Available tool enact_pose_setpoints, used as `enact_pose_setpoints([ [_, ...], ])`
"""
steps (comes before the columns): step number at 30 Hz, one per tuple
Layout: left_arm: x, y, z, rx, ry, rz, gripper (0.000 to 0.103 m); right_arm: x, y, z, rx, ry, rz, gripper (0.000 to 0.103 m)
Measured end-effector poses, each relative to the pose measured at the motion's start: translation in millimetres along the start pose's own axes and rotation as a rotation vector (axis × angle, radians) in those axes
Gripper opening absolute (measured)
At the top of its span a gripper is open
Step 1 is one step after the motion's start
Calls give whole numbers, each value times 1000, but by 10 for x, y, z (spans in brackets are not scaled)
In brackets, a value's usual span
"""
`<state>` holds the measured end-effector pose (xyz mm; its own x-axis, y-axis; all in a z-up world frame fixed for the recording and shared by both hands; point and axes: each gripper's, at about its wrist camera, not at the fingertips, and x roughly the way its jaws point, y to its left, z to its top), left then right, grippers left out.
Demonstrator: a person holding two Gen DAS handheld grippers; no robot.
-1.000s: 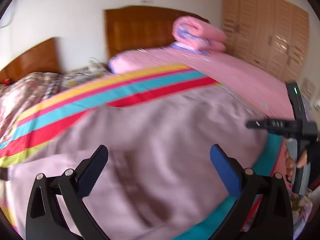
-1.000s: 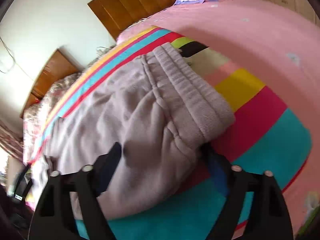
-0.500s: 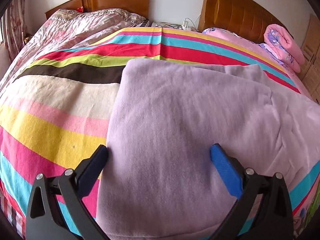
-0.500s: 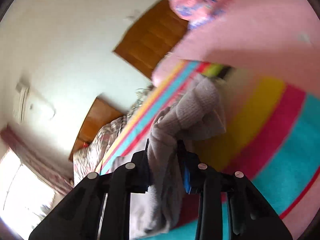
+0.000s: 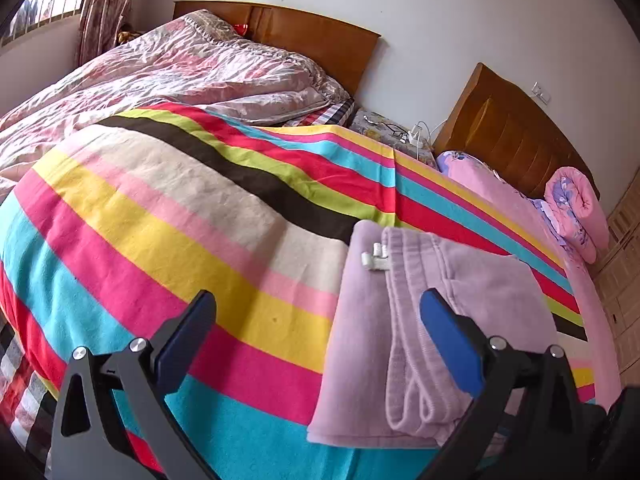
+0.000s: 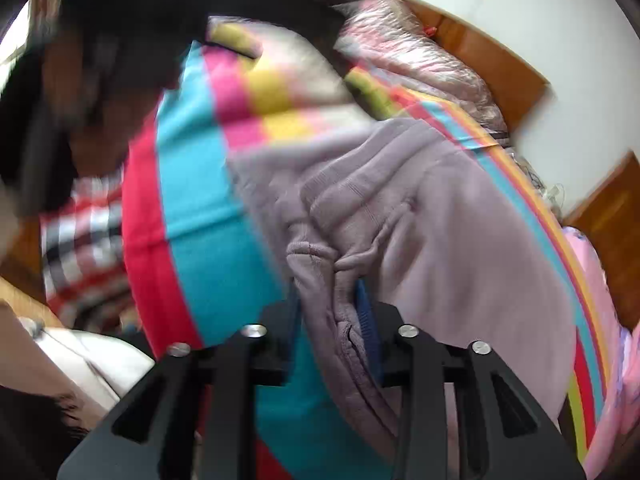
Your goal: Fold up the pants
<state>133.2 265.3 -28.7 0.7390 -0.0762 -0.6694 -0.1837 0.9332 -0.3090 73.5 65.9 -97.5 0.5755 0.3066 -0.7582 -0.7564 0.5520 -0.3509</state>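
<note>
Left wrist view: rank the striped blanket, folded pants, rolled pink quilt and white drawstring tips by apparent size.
1. striped blanket
2. folded pants, though they lie nearest the camera
3. rolled pink quilt, farther off, so true size is unsure
4. white drawstring tips

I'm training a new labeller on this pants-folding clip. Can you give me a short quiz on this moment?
1. True or false: the left gripper is clamped on the pants.
2. What lies between the right gripper's pads? A) the pants B) the striped blanket C) nothing
3. Fill in: a small white ____ shows at the waistband.

Key: 1 false, it is open; 2 A, its jaws are opening around the fabric; 3 tag.
</note>
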Motion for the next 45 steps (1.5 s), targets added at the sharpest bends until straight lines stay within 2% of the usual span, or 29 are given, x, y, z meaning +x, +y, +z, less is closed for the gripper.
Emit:
enact_pose_setpoints([
  [1,-24,37,-8,-3,3,6,102,-34,51,-22,-20,-23,9,64],
  [3,-50,87,-35,-17,13,-8,102,-160,-87,-43,36,-63,138,69],
  [5,-54,107,-73,-50,37,-62,102,-332,-348,-114,133,-127,235,69],
  [7,-31,53,-82,-65,57,-139,102,-469,-672,-224,244,-194,278,68],
  [9,-4,-41,-104,-51,78,-207,102,-571,-789,-217,340,-226,273,66],
  [10,16,-99,-126,-44,92,-235,102,-584,-841,-201,364,-222,266,62],
  [12,80,-166,-169,-42,123,-275,102,-480,-919,-192,370,-194,247,57],
  [13,108,-177,-199,-50,137,-282,102,-499,-815,-147,360,-186,251,53],
  [15,141,-163,-257,-65,151,-274,102,-416,-717,-97,318,-173,268,47],
  [18,143,-60,-313,-97,158,-252,102,-185,-572,42,270,-119,224,39],
  [20,126,23,-333,-117,158,-237,102,-21,-549,52,248,-90,214,39],
  [24,111,131,-363,-139,158,-222,102,4,-577,-6,260,-89,241,39],
  [30,227,28,-411,-123,186,-274,101,29,-517,-9,224,-86,196,39],
  [32,271,-11,-430,-115,196,-273,102,-4,-491,-32,209,-108,183,35],
  [33,275,-11,-439,-115,198,-270,102,-32,-521,-42,225,-118,193,23],
  [34,273,0,-437,-117,197,-267,102,-73,-600,-51,263,-134,223,16],
  [36,244,39,-419,-127,184,-256,102,-168,-739,-40,327,-159,277,16],
  [41,172,164,-355,-160,151,-231,102,-550,-807,143,338,-229,296,16],
  [43,160,172,-349,-163,145,-234,102,-541,-757,157,317,-201,286,16],
  [45,172,149,-346,-157,149,-237,102,-340,-636,107,295,-128,291,17],
])
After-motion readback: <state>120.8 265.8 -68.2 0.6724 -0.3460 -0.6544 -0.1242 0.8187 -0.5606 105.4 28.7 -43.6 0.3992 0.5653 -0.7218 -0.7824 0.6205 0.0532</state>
